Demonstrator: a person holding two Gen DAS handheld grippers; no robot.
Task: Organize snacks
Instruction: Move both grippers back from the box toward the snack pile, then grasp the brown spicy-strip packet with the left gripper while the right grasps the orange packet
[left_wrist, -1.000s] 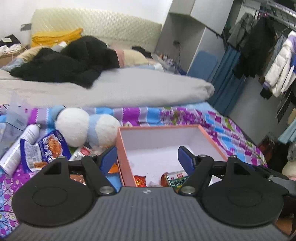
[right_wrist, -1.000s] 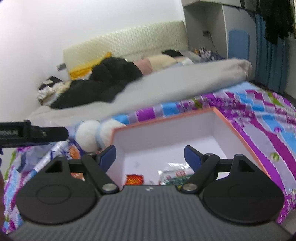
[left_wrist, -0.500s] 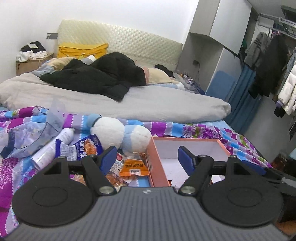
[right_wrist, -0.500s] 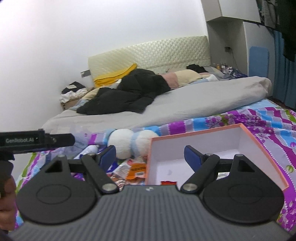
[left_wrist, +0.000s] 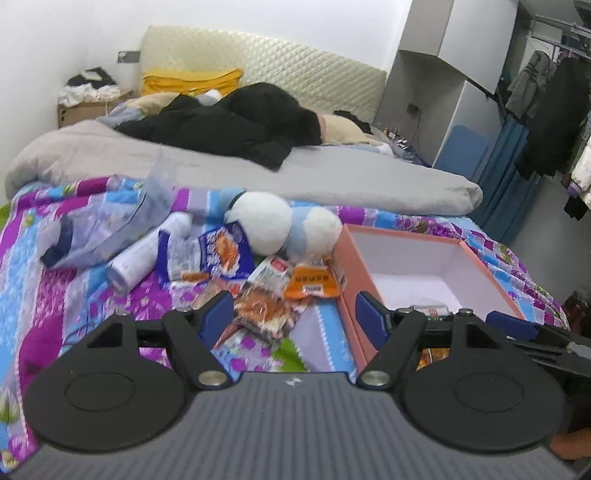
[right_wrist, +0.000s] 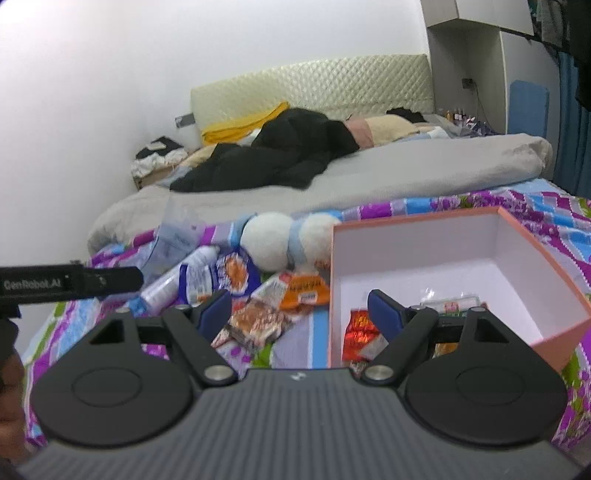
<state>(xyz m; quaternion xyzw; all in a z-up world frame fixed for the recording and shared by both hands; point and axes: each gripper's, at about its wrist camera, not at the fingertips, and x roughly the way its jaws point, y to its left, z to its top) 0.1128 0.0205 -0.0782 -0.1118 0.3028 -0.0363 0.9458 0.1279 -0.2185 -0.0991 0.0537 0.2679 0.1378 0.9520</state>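
Left wrist view: both grippers empty above the bedspread, sorting partly done.

Nearest, left gripper (left_wrist: 293, 314) has jaws spread wide, nothing between them; right gripper (right_wrist: 299, 314) likewise wide and empty. Just beyond the fingers, loose on the patterned quilt (left_wrist: 55, 295): brown snack packet (left_wrist: 264, 306), orange packet (left_wrist: 310, 286), blue-and-white packet (left_wrist: 210, 258), white bottle (left_wrist: 147, 254). Beside them to the right, pink box (right_wrist: 334, 295), holding a red packet (right_wrist: 360, 332) and a clear-wrapped packet (right_wrist: 448, 304). Judgement: a few snacks are boxed and at least three remain outside. Farther back lie a plush toy (left_wrist: 280, 225) and a grey duvet (left_wrist: 332, 177).
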